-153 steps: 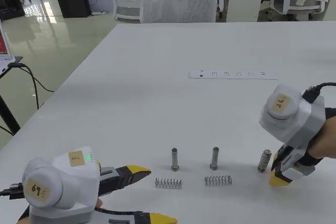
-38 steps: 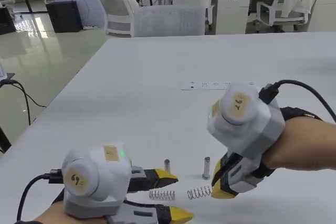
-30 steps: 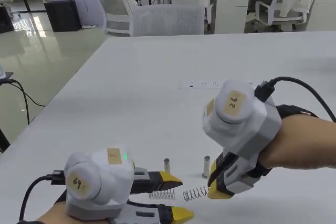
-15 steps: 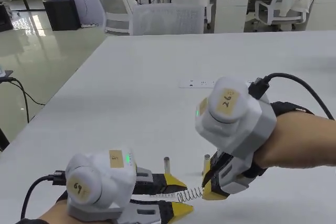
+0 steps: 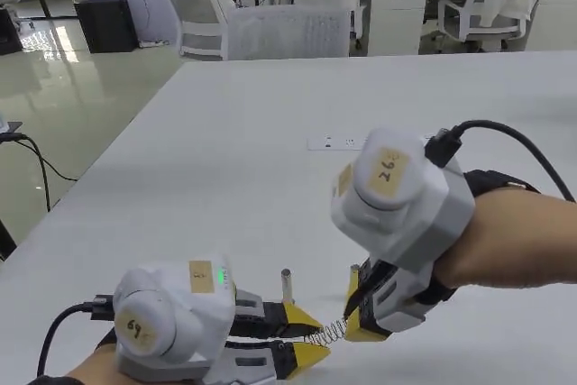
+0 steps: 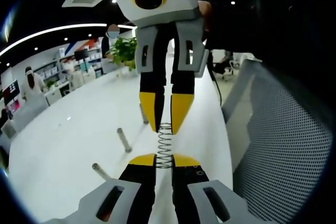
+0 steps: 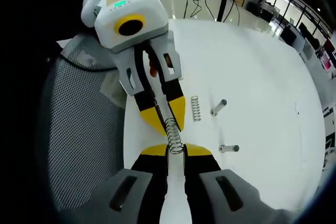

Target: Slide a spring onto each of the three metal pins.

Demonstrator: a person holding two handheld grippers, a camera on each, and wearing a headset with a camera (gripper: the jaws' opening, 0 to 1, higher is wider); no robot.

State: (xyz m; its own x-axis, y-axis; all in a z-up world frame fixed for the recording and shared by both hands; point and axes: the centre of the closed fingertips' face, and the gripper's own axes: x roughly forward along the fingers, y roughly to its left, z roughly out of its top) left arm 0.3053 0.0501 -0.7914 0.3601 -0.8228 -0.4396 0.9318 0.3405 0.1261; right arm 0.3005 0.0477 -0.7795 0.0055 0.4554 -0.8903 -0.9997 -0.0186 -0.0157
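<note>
A long white power strip (image 5: 335,142) lay flat on the big white table (image 5: 225,132). A white chair (image 5: 288,32) stood at its far edge.

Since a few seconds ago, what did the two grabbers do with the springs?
The right gripper picked one spring off the table and brought it to the left gripper; now each pinches one end. The other loose spring still lies flat, and both bare pins still stand.

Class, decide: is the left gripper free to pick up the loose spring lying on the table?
Probably not yet: the left gripper is shut on the held spring, which the right gripper also grips; the loose spring lies unobstructed.
</note>
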